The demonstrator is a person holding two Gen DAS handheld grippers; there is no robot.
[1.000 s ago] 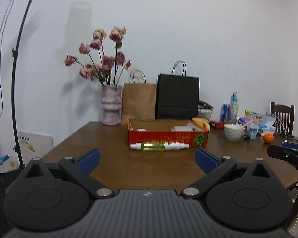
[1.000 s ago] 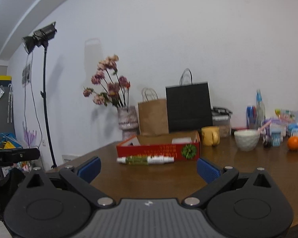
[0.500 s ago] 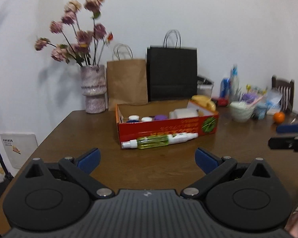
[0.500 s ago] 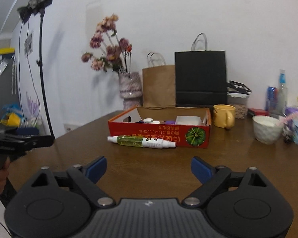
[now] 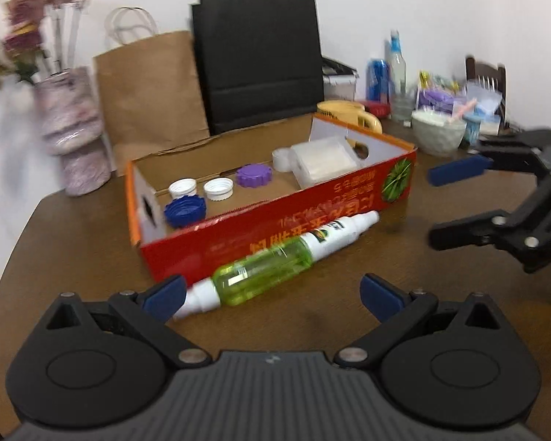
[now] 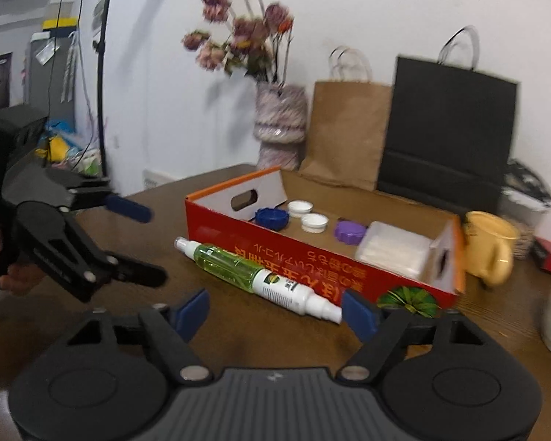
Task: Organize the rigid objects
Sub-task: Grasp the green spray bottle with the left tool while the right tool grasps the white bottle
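Green-bodied spray bottle (image 5: pixel 275 262) with white ends lay on its side against the red box's (image 5: pixel 312 205) front wall. I saw my left gripper (image 5: pixel 272 292) spread wide, empty; my right gripper's (image 6: pixel 275 308) jaws were closing, nothing gripped yet.

Wooden table (image 5: pixel 73 242) with background clutter against a white wall.
A vase (image 6: pixel 280 125) of pink flowers, a brown paper bag (image 5: pixel 148 92), a black paper bag (image 5: pixel 259 58), a yellow mug (image 6: pixel 490 250), a white bowl (image 5: pixel 438 136).
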